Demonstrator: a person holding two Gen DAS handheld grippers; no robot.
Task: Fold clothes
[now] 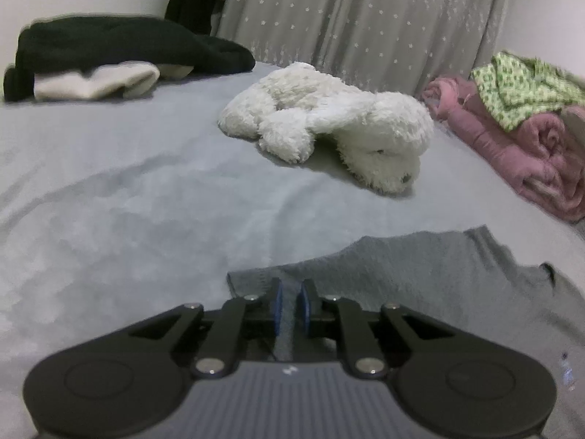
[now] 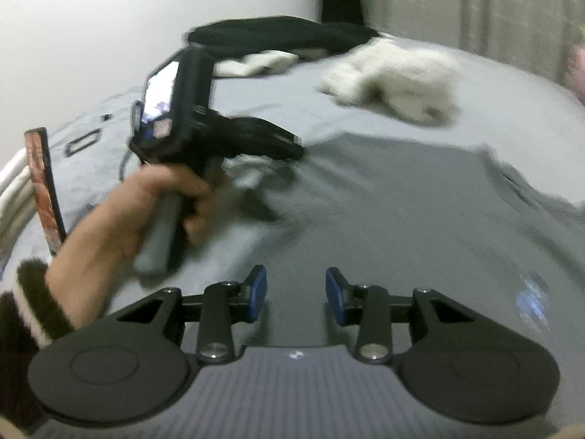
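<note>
The left gripper [image 1: 291, 301] pinches the near left edge of the grey shirt [image 1: 420, 267], which spreads away to its right across the bed [image 1: 128, 190]. The right gripper [image 2: 296, 294] hovers over the shirt's middle, spread and empty. Beyond lies a white plush toy [image 1: 329, 124]; motion blur smears the right view, and the shirt's far right side is cut off.

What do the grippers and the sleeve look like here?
Both grippers, left gripper and right gripper, match: black linkage arms with silver pivot bolts, round black housings, ribbed grey body with a small white logo, blue pads. Left hand grips a grey handle; the sleeve is dark, fuzzy, with a pale stripe.
</note>
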